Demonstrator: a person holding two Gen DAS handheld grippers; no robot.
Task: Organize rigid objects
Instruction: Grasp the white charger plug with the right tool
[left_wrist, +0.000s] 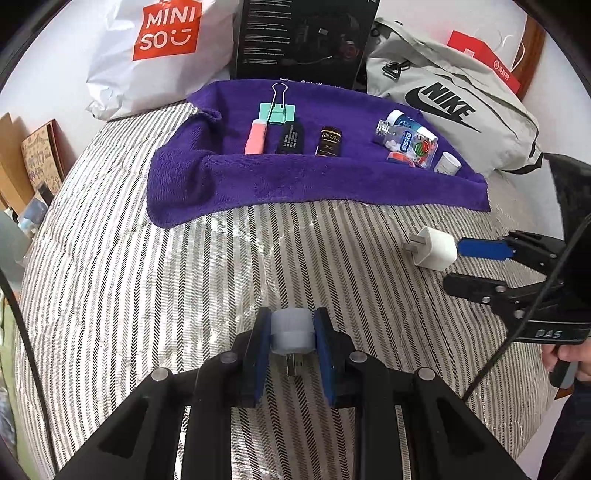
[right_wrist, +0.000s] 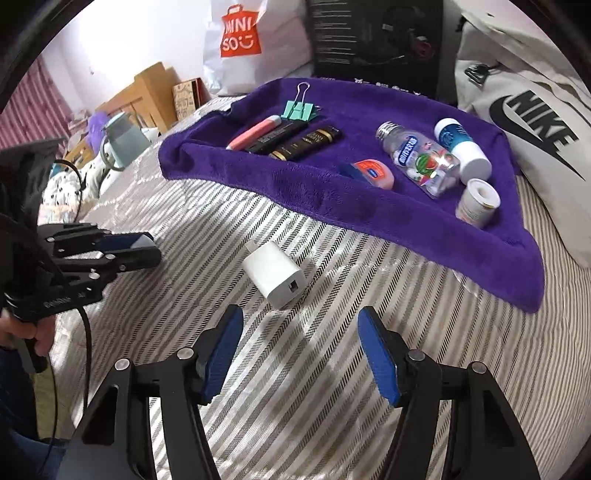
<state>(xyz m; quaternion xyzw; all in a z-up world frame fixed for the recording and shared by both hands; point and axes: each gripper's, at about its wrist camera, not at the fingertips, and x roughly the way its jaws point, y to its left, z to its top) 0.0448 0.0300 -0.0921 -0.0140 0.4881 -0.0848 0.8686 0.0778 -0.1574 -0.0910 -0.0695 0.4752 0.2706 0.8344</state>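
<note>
USB night-light (left_wrist: 291, 331) is sitting clamped in my left gripper (left_wrist: 291, 334) above the striped bed (left_wrist: 147, 295); I'm carrying it toward the purple towel (left_wrist: 295, 181). Right gripper (right_wrist: 301, 345) is hanging wide open, empty, near the white charger (right_wrist: 275, 273).

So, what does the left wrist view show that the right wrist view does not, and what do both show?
Only the left wrist view: the left tongs shut on a small white USB light, its plug pointing back toward the camera.

Only the right wrist view: the open right tongs seen from behind, the charger's USB port, and a pale kettle at the far left.

Both: the white charger on the striped bedcover, the purple towel with the sorted items, and the Miniso bag.
</note>
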